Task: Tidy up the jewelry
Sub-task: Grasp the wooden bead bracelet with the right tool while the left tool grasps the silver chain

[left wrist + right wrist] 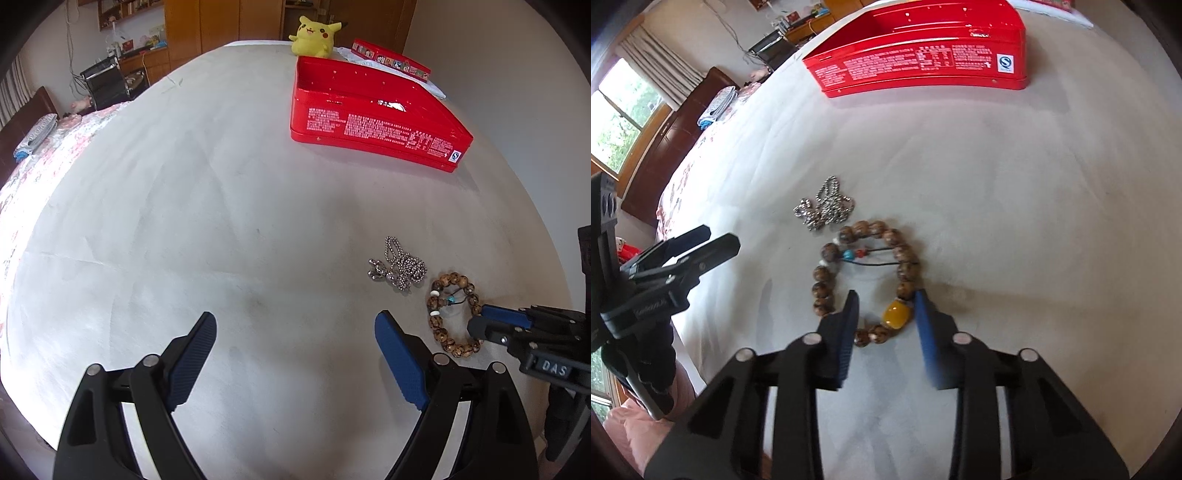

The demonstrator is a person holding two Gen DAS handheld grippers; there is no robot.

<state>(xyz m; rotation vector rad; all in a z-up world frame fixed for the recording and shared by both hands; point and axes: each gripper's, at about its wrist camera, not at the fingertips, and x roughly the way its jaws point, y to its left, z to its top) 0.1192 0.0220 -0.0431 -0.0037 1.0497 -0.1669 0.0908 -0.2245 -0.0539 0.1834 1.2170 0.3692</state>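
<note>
A wooden bead bracelet (827,284) with one amber bead (896,314) lies on the white cloth (1015,221). My right gripper (886,297) points down at it, jaws narrow around the amber bead, pads against the strand on both sides. In the left wrist view the right gripper (477,319) pinches the bracelet (439,328) at its right side. A silver ball chain (823,210) lies heaped just beyond the bracelet, and in the left wrist view the chain (400,267) is ahead and right of my left gripper (295,323). That gripper hovers wide open over bare cloth.
An open red tin (373,110) stands farther back on the cloth, its lid (391,59) and a yellow plush toy (314,35) behind it. A floral bedspread (44,162) runs along the left edge. My left gripper (720,238) shows at the left of the right wrist view.
</note>
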